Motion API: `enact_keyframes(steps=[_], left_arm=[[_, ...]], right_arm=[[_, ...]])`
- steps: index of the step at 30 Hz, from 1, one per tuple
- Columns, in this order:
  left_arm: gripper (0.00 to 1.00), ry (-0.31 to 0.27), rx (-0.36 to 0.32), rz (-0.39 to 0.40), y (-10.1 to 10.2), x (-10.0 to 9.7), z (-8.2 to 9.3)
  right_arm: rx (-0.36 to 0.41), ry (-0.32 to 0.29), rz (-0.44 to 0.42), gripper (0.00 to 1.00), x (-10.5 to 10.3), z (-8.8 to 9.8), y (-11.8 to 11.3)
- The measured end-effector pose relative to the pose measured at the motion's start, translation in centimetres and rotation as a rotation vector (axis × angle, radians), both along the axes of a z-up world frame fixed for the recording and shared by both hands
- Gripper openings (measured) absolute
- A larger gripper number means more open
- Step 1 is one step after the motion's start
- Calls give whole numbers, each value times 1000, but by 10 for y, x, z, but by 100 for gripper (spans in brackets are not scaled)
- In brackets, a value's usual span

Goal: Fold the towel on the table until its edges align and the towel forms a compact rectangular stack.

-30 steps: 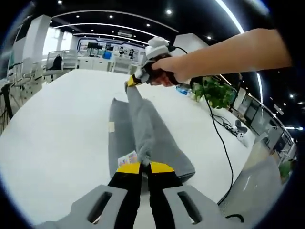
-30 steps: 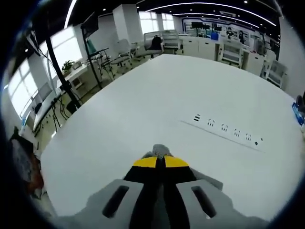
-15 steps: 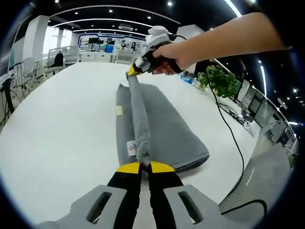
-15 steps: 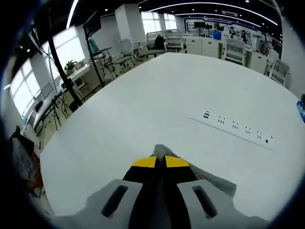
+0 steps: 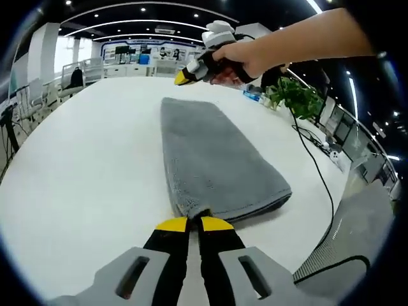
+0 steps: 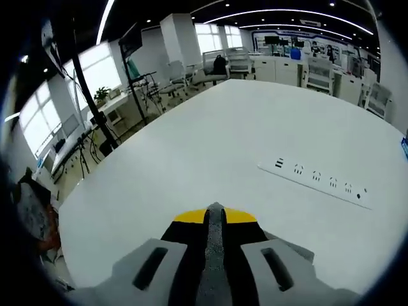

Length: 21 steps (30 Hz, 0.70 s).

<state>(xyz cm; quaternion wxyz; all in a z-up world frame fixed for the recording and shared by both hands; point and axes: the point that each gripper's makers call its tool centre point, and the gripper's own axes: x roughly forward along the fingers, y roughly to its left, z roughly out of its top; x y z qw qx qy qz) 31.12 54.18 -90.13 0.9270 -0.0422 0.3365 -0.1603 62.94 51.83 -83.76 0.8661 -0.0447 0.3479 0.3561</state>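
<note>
Left gripper view shows the grey towel (image 5: 213, 159) lying flat on the white tabletop (image 5: 83, 172) as a long folded strip, its near end at the tips of our left gripper (image 5: 194, 224), whose yellow-tipped jaws are pressed together and pinch that end's edge. At the towel's far end the right gripper (image 5: 183, 76), carried in a hand (image 5: 239, 60), hangs just above the far edge; from there we cannot tell how its jaws stand. Right gripper view has our right gripper (image 6: 215, 215) with a thin band of grey cloth running up between its jaws, so we judge them closed on it. Beyond the towel, a power strip (image 6: 315, 180) lies on the tabletop. We judge the towel soft, light and limp: it will sag and drag, so we should grip it by the corners of a short end and lift both together.
</note>
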Motion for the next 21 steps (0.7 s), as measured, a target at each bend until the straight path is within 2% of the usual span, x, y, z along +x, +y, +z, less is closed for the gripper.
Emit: enact_keyframes(steps=[1, 5, 6, 7, 10, 14, 20, 21], left_arm=[[5, 2, 0, 0, 0, 0, 0], [6, -7, 14, 1, 3, -1, 2], [6, 4, 5, 10, 4, -3, 0], [6, 45, -13, 10, 1, -10, -3], [6, 6, 42, -23, 0, -13, 1], [6, -7, 41, -7, 4, -12, 11], [9, -132, 129, -20, 10, 2, 41], [9, -133, 129, -27, 8, 3, 42]], right_arm=[[-1, -8, 0, 10, -2, 6, -4], [2, -11, 7, 11, -2, 10, -7], [2, -12, 8, 11, -3, 11, -8], [-2, -21, 7, 12, -6, 17, -14], [13, -13, -3, 14, -6, 19, -16], [25, -21, 4, 16, -11, 24, -20], [31, -55, 6, 27, -19, 36, -29], [33, -59, 6, 27, -23, 38, -30]])
